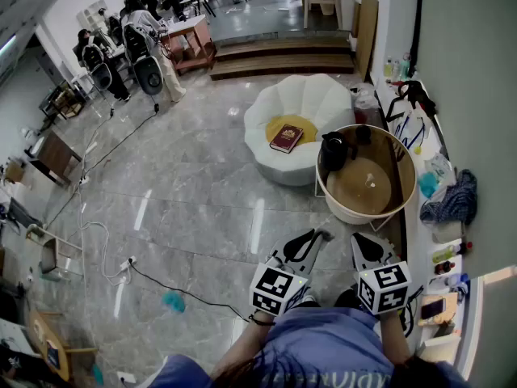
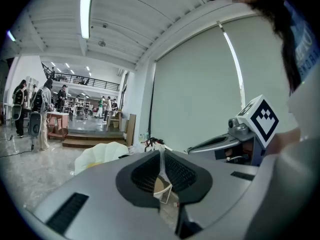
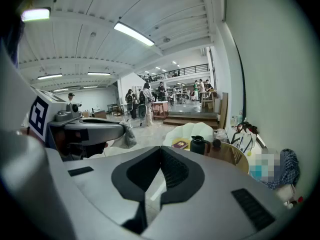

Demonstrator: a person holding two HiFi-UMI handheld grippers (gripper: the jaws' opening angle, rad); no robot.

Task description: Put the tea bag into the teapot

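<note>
My left gripper (image 1: pixel 321 235), lower centre of the head view, is clenched on the tea bag (image 2: pixel 163 188). In the left gripper view the jaws pinch it and it hangs down between them. In the right gripper view the bag (image 3: pixel 128 135) dangles from the left gripper's tip at frame left. My right gripper (image 3: pixel 160 149) is just beside the left one, jaws closed together with nothing between them. The dark teapot (image 1: pixel 333 152) stands on the upper left part of the round wooden table (image 1: pixel 347 213), right of centre and well apart from both grippers. A red book (image 1: pixel 286 138) lies on the white shell chair (image 1: pixel 303 95) just left of the table.
</note>
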